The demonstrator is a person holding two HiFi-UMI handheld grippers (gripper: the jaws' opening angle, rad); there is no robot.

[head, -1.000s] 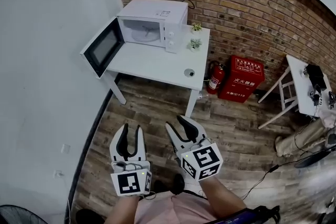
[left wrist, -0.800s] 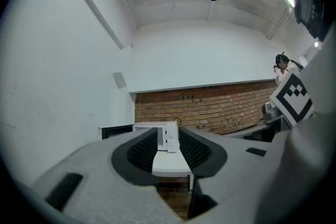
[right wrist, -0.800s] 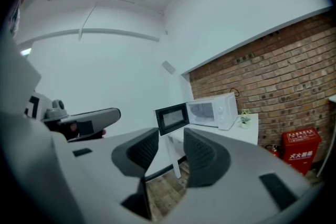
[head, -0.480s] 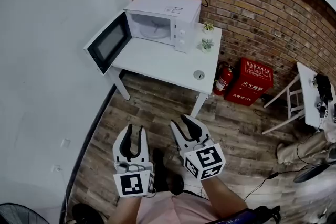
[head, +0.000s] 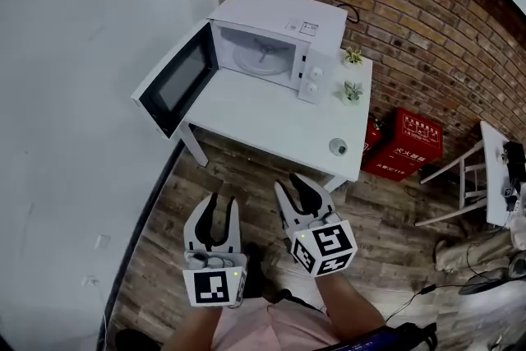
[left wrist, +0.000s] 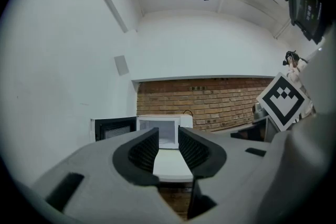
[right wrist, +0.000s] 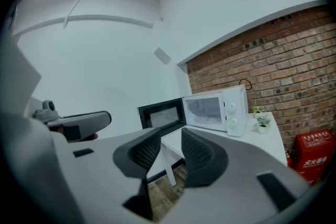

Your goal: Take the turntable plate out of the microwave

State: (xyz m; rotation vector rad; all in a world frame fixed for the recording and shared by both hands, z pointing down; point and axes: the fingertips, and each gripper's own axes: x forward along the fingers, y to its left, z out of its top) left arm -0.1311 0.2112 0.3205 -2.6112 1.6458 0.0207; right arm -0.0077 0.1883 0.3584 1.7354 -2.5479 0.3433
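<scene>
Indoors, white table [head: 271,115], brick wall [head: 394,4], plank floor [head: 386,218], left gripper [head: 223,201], right gripper [head: 289,183], fingers closing empty.

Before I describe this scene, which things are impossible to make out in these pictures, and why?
- Clear glass turntable plate inside the white microwave oven, head view: too small to tell how it sits.
- Small round grey object on the white table, head view: too small to identify.
- Printed label on the oven's top, head view: too small to read.
- Second white table, head view: cut off by the right edge.
</scene>
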